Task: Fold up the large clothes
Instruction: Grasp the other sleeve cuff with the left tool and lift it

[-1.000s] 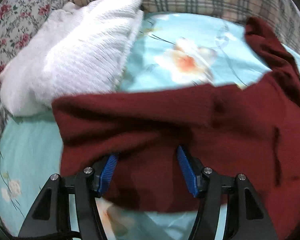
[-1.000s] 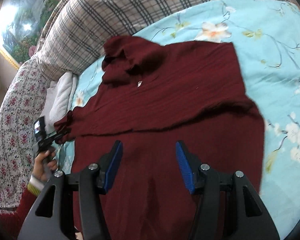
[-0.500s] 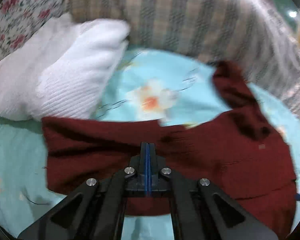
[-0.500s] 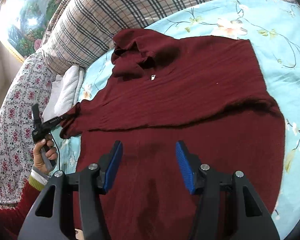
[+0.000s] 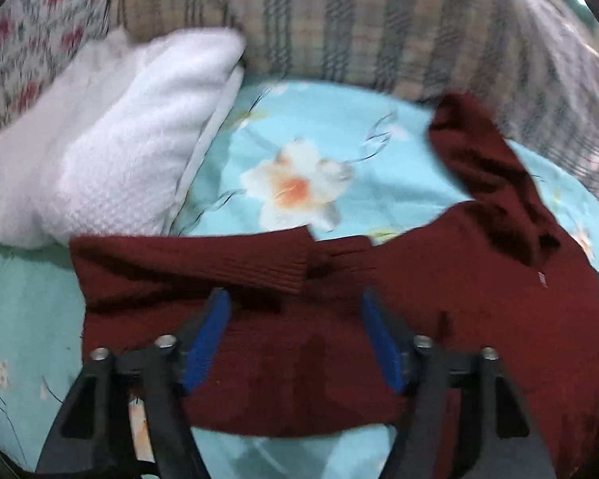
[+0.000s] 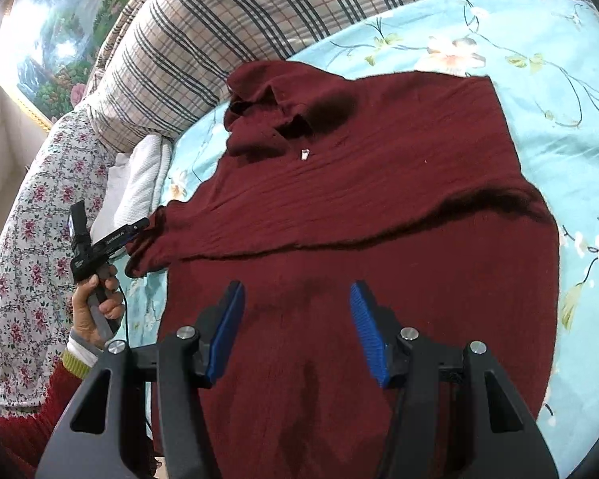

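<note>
The sweater, a dark red knit, lies spread on the pale blue flowered bedsheet, its collar bunched up toward the plaid pillow at the head of the bed. One sleeve is folded in across the body, its ribbed cuff lying flat on the red cloth; a fold line runs across the garment from one side to the other. A small white label shows just below the collar. The left gripper hangs over the folded sleeve with its jaws opening; the blue pads stand apart above the knit and press on nothing, though that view is blurred. In the right wrist view the same gripper shows at the sweater's edge, held by the person's left hand, with a red sleeve and a yellow-green cuff at the wrist. The right gripper is over the lower part of the sweater, jaws standing moderately wide, nothing between them. A folded white towel rests beside the sweater, against a flowered cushion and the plaid pillow. A landscape painting hangs behind the bed.
</note>
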Motion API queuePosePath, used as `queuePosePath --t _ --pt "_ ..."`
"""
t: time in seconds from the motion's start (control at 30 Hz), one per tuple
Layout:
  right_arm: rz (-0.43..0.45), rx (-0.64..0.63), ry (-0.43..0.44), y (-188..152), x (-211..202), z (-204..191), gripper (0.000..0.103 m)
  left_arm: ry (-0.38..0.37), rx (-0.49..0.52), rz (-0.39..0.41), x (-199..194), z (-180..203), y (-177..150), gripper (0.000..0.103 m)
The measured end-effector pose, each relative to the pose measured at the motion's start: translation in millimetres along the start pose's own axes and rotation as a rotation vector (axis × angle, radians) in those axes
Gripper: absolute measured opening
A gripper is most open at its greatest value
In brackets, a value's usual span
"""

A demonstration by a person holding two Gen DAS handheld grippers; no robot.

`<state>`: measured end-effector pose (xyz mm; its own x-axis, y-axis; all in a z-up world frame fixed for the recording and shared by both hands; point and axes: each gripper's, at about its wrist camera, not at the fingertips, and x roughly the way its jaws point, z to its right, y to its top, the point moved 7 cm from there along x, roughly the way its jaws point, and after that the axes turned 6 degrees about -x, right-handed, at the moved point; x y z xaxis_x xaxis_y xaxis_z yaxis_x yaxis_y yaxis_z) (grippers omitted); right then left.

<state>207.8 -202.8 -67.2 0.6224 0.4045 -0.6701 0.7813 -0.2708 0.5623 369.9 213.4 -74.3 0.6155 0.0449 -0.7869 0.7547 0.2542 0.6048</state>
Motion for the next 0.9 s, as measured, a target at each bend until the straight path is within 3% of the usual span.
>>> queuePosePath --t 0.1,0.17,0.23,0.4,0.6,0.7,0.9 --pt "-0.019 0.009 0.015 -2 10 -3 0.056 0.086 0.005 -0.003 24 -9 11 0.074" --pt "-0.032 0.010 0.020 -3 15 -5 0.056 0.148 0.042 -0.004 38 -12 17 0.066" --pt "-0.039 0.002 0.011 -4 18 -6 0.056 0.147 0.043 -0.021 47 -18 19 0.004" --pt "-0.037 0.003 0.005 -4 21 -3 0.056 0.060 -0.007 0.043 23 -27 25 0.003" --pt "-0.034 -0.009 0.027 -3 23 -11 0.056 -0.043 0.011 0.132 -31 3 28 0.003" --pt "-0.015 -0.012 0.036 -1 18 -14 0.056 -0.160 0.036 0.150 -57 42 24 0.003" --pt "0.029 0.023 0.026 5 4 2 0.056 -0.401 0.166 0.138 -91 173 -12 0.003"
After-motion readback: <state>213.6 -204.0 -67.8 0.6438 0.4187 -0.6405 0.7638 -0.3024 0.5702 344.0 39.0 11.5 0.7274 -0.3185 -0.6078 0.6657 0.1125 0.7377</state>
